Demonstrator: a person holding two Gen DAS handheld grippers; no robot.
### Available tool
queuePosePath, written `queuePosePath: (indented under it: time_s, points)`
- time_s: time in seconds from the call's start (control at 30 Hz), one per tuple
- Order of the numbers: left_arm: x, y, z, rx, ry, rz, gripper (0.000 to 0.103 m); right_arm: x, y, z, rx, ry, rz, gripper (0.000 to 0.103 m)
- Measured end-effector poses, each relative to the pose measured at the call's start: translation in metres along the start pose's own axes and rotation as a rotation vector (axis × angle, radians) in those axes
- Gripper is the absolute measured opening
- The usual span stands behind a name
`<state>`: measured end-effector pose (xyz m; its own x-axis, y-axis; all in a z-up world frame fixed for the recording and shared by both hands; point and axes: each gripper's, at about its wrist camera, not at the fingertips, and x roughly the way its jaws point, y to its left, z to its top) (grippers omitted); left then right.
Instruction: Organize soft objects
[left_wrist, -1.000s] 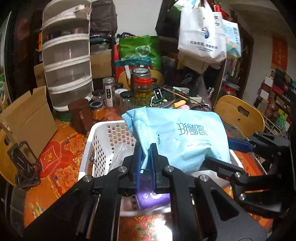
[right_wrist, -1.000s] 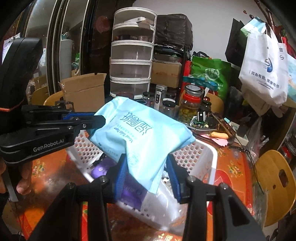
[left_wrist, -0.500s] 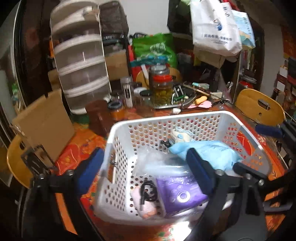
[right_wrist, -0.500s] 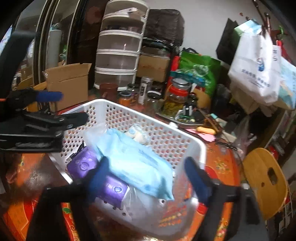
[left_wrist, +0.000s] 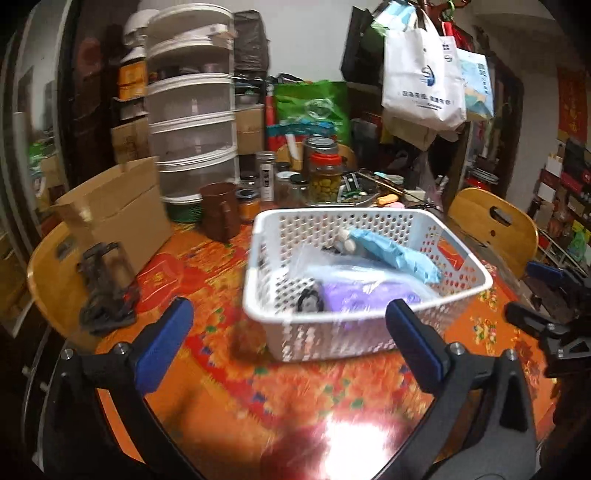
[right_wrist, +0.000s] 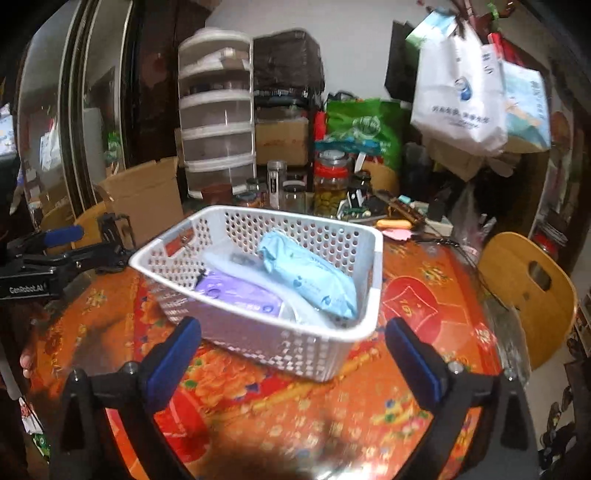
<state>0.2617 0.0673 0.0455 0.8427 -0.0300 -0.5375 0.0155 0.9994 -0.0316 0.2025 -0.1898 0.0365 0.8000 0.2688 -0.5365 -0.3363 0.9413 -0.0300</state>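
A white perforated basket (left_wrist: 369, 218) (right_wrist: 365, 325) stands on the orange flowered table. A light blue tissue pack (left_wrist: 391, 251) (right_wrist: 310, 277) lies inside on a purple pack (left_wrist: 373, 295) (right_wrist: 240, 299) and a clear plastic bag (left_wrist: 314, 258). My left gripper (left_wrist: 290, 341) is open and empty, held back from the basket's near side. My right gripper (right_wrist: 293, 360) is open and empty, also clear of the basket. The right gripper shows at the right edge of the left wrist view (left_wrist: 546, 295); the left gripper shows at the left edge of the right wrist view (right_wrist: 62, 247).
Glass jars (left_wrist: 325, 173), a brown mug (left_wrist: 219, 212) and a tiered white organizer (left_wrist: 192, 122) crowd the table's back. A cardboard box (left_wrist: 118, 218) and black holder (left_wrist: 105, 280) sit left. Wooden chairs (right_wrist: 528, 288) stand at the sides. Bags (right_wrist: 458, 81) hang above.
Both grippers let go of the blue tissue pack, opened wide and drew back from the basket. The pack dropped into the basket and now lies there.
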Motion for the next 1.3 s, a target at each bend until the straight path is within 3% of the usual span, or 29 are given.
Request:
queuePosePath:
  time_s: [0.17,0.37,0.7,0.97,1.3]
  points:
    - [-0.058,0.004,-0.03,0.023,-0.032,0.066,0.103,-0.056,0.018,-0.024,0.048,-0.009,-0.026,0.1]
    - [-0.116,0.004,-0.063,-0.016,0.036,0.002,0.103,-0.108,0.043,-0.049,0.068,0.002,-0.091,0.102]
    - [-0.203,-0.032,-0.093,-0.003,-0.019,-0.012,0.103,-0.158,0.047,-0.057,0.111,-0.013,-0.078,0.102]
    - [-0.2,-0.051,-0.091,0.002,0.023,-0.018,0.103,-0.144,0.043,-0.05,0.122,0.003,-0.064,0.102]
    - [-0.189,-0.039,-0.085,-0.032,0.027,-0.02,0.103,-0.137,0.046,-0.053,0.107,0.018,-0.063,0.102]
